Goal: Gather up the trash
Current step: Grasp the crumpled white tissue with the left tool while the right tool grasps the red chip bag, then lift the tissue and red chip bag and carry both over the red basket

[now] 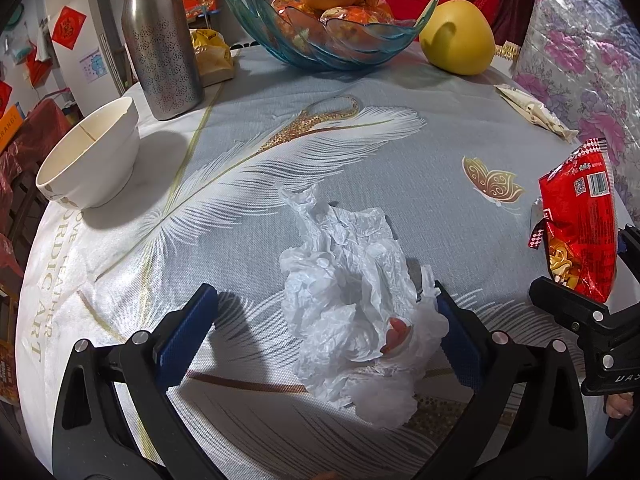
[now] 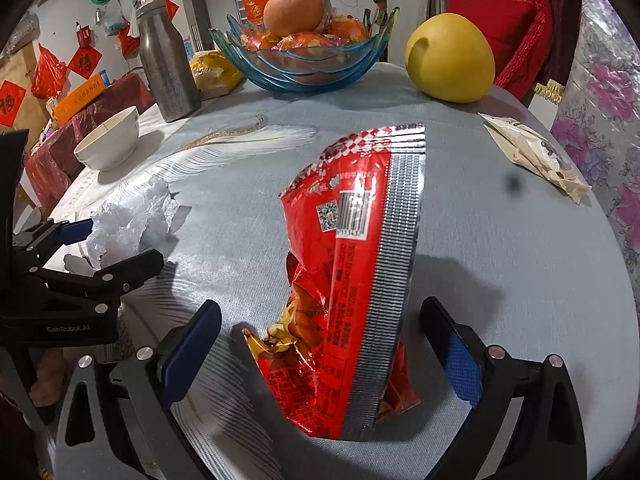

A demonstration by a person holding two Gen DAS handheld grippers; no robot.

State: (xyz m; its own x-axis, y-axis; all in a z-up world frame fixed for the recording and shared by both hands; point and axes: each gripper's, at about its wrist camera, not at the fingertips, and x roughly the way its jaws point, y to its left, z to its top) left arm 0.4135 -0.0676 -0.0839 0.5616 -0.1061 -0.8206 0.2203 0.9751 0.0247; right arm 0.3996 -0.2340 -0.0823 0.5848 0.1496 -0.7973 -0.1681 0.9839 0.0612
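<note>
A crumpled white plastic bag (image 1: 352, 300) lies on the grey feather-print tablecloth (image 1: 248, 152), between the fingers of my open left gripper (image 1: 320, 328); its right edge touches the right pad. A red snack wrapper (image 2: 352, 280) stands between the fingers of my open right gripper (image 2: 332, 344), touching neither pad. The wrapper also shows in the left wrist view (image 1: 580, 228), with the right gripper (image 1: 584, 312) beside it. The left gripper (image 2: 108, 248) and the white bag (image 2: 128, 220) show at the left of the right wrist view. A beige wrapper (image 2: 532, 152) lies at the table's right edge.
A white bowl (image 1: 92, 156) and a steel bottle (image 1: 160, 40) stand at the left. A blue glass fruit bowl (image 1: 320, 36) and a yellow pomelo (image 1: 456, 36) stand at the back. A yellow packet (image 1: 212, 56) lies behind the bottle. Floral fabric (image 1: 584, 60) borders the right.
</note>
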